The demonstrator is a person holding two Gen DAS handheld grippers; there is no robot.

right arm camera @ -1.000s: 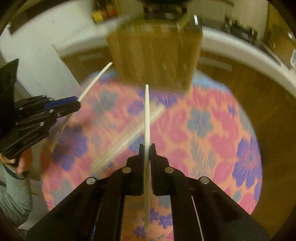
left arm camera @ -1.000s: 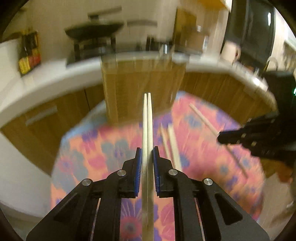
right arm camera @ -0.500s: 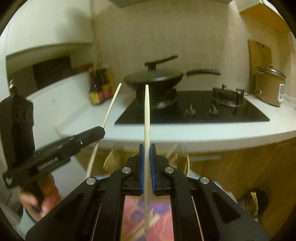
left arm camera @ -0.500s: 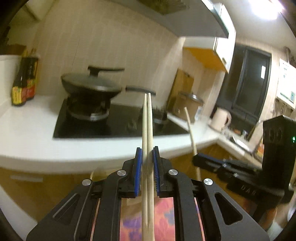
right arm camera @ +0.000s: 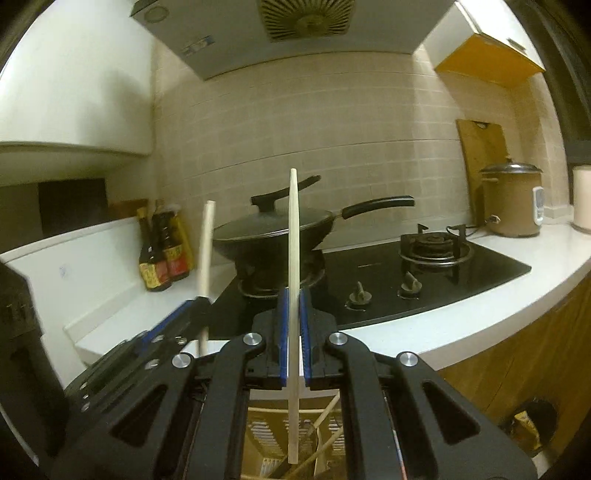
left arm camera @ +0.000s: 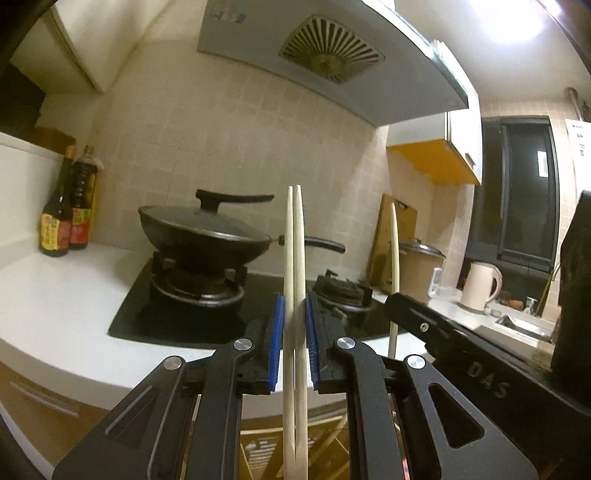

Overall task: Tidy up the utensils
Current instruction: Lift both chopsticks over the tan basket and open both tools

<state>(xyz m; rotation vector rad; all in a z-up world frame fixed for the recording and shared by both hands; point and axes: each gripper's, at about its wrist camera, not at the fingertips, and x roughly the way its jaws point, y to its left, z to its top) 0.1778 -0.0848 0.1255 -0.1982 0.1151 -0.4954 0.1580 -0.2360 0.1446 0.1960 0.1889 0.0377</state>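
Warm, dim kitchen light with ceiling lamp (left arm camera: 517, 22) glare at upper right, fisheye-bent edges, dark vignetted corners.

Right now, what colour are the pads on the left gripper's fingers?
Blue, on black fingers; the pads show best in the left wrist view, clamping two pale chopsticks.

Pale chopsticks (left arm camera: 294, 258), black wok (left arm camera: 205, 232), beige tiled wall (right arm camera: 351, 140), white counter (left arm camera: 55, 288).
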